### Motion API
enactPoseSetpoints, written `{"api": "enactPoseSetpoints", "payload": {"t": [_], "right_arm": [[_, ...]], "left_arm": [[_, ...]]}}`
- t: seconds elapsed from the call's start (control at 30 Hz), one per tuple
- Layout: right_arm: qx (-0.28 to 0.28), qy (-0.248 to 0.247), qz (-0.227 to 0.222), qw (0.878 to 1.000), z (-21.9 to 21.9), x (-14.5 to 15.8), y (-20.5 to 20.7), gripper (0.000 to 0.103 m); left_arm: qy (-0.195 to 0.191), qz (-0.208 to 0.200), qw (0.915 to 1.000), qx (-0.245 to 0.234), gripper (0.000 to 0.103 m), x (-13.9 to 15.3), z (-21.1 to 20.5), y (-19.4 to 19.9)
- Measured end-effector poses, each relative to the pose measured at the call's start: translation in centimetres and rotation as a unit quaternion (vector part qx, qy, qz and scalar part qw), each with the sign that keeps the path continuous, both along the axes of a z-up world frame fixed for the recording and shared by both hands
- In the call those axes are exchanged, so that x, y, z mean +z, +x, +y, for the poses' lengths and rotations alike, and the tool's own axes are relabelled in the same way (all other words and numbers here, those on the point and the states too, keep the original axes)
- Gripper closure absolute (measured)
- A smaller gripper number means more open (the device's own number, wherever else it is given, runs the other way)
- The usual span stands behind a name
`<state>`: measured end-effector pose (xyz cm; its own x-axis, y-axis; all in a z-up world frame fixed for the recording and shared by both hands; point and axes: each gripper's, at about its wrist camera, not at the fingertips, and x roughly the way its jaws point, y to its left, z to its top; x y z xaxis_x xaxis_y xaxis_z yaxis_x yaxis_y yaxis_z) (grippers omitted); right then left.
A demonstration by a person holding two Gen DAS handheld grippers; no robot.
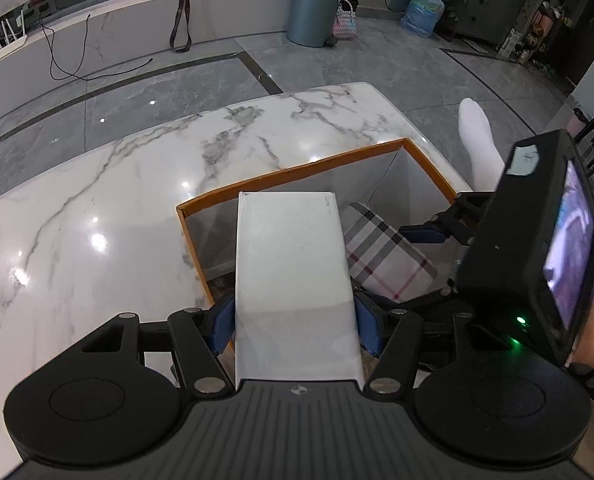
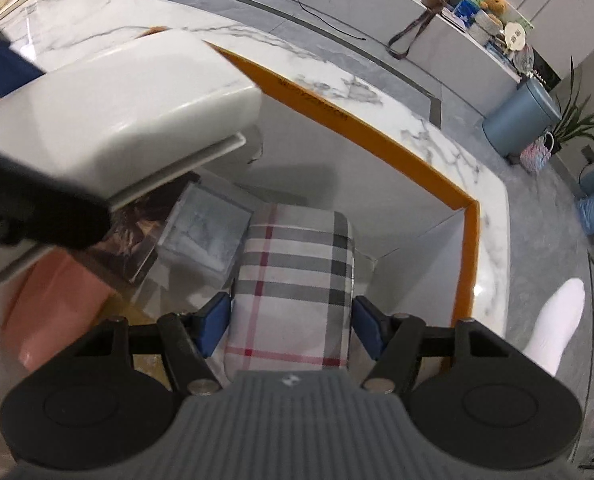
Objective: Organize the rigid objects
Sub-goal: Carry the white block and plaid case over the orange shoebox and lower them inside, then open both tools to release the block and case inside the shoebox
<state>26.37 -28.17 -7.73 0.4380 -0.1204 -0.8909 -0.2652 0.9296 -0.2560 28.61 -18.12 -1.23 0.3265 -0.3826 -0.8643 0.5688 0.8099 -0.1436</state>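
Note:
My left gripper (image 1: pixel 295 326) is shut on a plain white box (image 1: pixel 293 272) and holds it over the near left part of an orange-rimmed cardboard box (image 1: pixel 297 170). The white box also shows in the right wrist view (image 2: pixel 117 120), at upper left. My right gripper (image 2: pixel 291 328) is shut on a plaid-patterned case (image 2: pixel 297 280) and holds it inside the orange-rimmed box (image 2: pixel 377 140), toward its right end. The plaid case (image 1: pixel 385 260) and right gripper (image 1: pixel 437 232) show in the left wrist view.
Inside the box lie a dark brown book (image 2: pixel 137 236), a clear plastic case (image 2: pixel 205 232) and a pink item (image 2: pixel 57 304). The box sits on a marble table (image 1: pixel 137 184). A white-socked foot (image 2: pixel 553 324) is beside the table's right edge.

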Motion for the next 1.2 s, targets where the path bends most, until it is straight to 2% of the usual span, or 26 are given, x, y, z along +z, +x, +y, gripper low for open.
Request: {"api": "enactPoseSetpoints", "payload": {"t": [0.27,0.47,0.67,0.83,0.97,1.1,1.2], "right_arm": [[0.0,0.011,-0.02,1.0,-0.4,1.6,-1.7,0.036],[0.001,0.032,-0.053,0.998,-1.4,4.5,-4.8,0.036],[0.005,0.037,-0.08,0.996,-3.7,6.6,-8.6,0.036],[0.001,0.051,-0.081,0.995,-5.5,6.4,-10.0,0.036],[0.009,0.032,-0.09,0.995,-5.7,5.9,-10.1,0.027],[0.012,0.035,-0.084,0.996,-6.3,5.4,-9.6,0.025],[0.01,0.027,-0.085,0.996,-6.3,4.9,-9.4,0.016]], "left_arm": [[-0.001,0.008,0.9999,0.01,0.034,0.0,-0.2,-0.6],[-0.017,0.034,0.999,0.023,0.034,0.0,-1.7,-1.9],[-0.04,0.086,0.9938,0.058,0.034,-1.3,-4.4,-2.3],[-0.041,0.106,0.9901,0.082,0.034,-3.0,-7.0,-2.3],[-0.035,0.119,0.9882,0.09,0.034,-4.3,-8.8,-2.1],[-0.03,0.131,0.9856,0.102,0.034,-5.6,-9.7,-1.2],[-0.022,0.136,0.9854,0.1,0.034,-6.3,-10.5,-1.1]]}}
